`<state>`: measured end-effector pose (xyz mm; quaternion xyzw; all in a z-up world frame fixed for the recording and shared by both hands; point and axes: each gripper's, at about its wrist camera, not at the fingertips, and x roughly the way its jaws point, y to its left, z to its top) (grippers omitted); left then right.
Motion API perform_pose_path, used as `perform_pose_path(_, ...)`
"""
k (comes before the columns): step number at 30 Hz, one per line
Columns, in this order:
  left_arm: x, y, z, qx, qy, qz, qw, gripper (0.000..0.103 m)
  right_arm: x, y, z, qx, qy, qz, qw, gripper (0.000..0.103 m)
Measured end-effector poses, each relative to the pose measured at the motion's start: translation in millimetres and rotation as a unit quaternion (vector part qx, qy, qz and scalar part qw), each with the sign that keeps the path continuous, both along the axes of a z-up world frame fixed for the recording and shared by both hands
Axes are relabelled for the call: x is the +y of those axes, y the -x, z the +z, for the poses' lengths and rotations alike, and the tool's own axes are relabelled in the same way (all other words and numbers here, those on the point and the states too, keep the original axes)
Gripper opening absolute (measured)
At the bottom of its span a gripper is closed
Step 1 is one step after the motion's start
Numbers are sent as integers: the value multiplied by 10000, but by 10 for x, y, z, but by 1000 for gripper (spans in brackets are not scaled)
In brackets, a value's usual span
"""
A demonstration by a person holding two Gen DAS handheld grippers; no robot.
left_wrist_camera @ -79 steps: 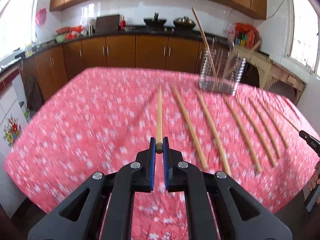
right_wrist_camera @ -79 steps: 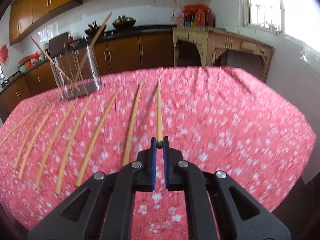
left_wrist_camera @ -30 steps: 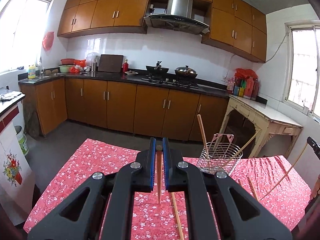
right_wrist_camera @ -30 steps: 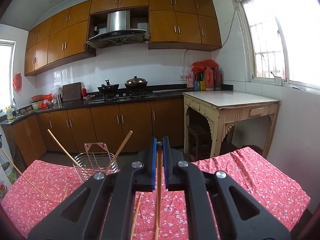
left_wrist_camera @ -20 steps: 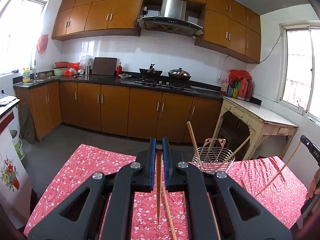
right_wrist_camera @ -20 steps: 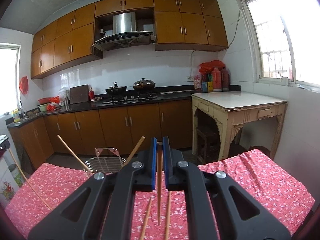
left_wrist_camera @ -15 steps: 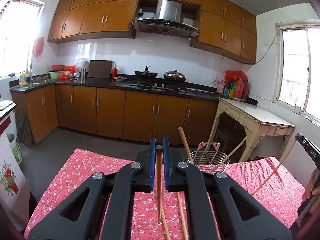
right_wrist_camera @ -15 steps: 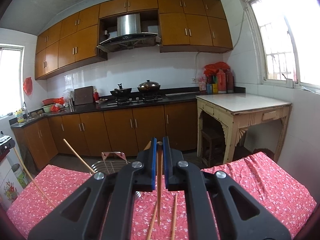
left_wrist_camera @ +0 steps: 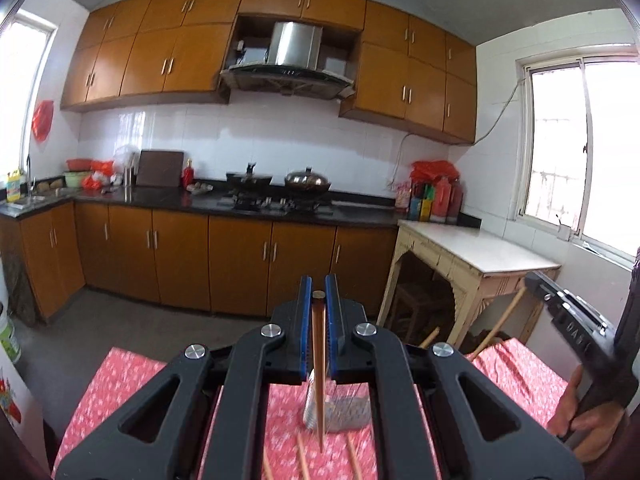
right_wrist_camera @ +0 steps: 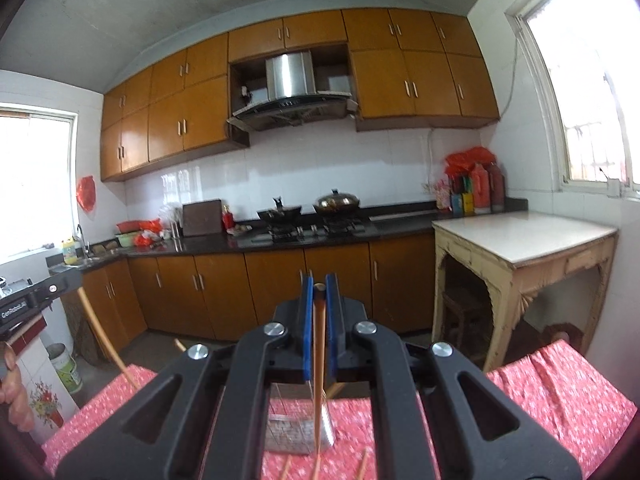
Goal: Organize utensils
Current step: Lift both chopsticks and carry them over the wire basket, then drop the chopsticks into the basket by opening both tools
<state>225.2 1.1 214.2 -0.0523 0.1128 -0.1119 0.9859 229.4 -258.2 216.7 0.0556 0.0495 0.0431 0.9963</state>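
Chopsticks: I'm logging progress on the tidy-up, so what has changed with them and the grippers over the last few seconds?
Both chopsticks went from lying level over the cloth to hanging tip-down. The left gripper with its chopstick and the right gripper with its chopstick have closed in on the wire basket. Unchanged: both jaws stay clamped, and loose chopsticks remain on the red tablecloth.

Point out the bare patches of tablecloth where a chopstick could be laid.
Bare red floral tablecloth lies right of the wire utensil basket, and left of it. It is crowded just in front of the basket, where loose wooden chopsticks lie.
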Motion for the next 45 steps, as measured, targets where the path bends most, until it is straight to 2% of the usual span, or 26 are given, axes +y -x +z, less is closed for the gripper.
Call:
perform_pose_path(5, -266, -272, 205, -123, -86, 32, 9999, 7, 111, -260, 206, -85, -35, 62, 9999, 7)
perform_pose_path(11, -422, -551, 261, -177, -20, 65, 9998, 7, 211, -634, 271, -45, -32, 74, 10000, 7)
perform_pose_path(14, -478, -694, 166, -111, -97, 121, 9998, 7, 257, -821, 171, 76, -25, 108, 9999, 7)
perform_pose_path(25, -532, -1286, -421, 546, -105, 209, 9982, 7, 331, -1439, -426, 836, -133, 267, 9961, 7)
perform_pose_path(33, -525, -1449, -594, 874, -257, 269, 9955, 7, 282, -1664, -720, 1272, -149, 153, 9916, 8)
perform_pose_path(35, -516, -1461, -594, 929, -272, 303, 9948, 7, 251, -1681, -748, 1296, -134, 48, 9915, 10)
perform_pose_path(37, -487, -1454, -574, 951, -259, 348, 9945, 7, 214, -1660, -750, 1265, -114, -68, 9919, 26)
perform_pose_path(38, -479, -1454, -565, 954, -263, 363, 9944, 7, 194, -1642, -746, 1243, -108, -111, 9921, 30)
perform_pose_path(42, -410, -1381, -512, 951, -245, 413, 9943, 9, 141, -1522, -707, 1117, -21, -241, 9935, 33)
perform_pose_path(45, -374, -1291, -469, 900, -271, 456, 9945, 16, 114, -1383, -688, 1042, 78, -304, 9941, 36)
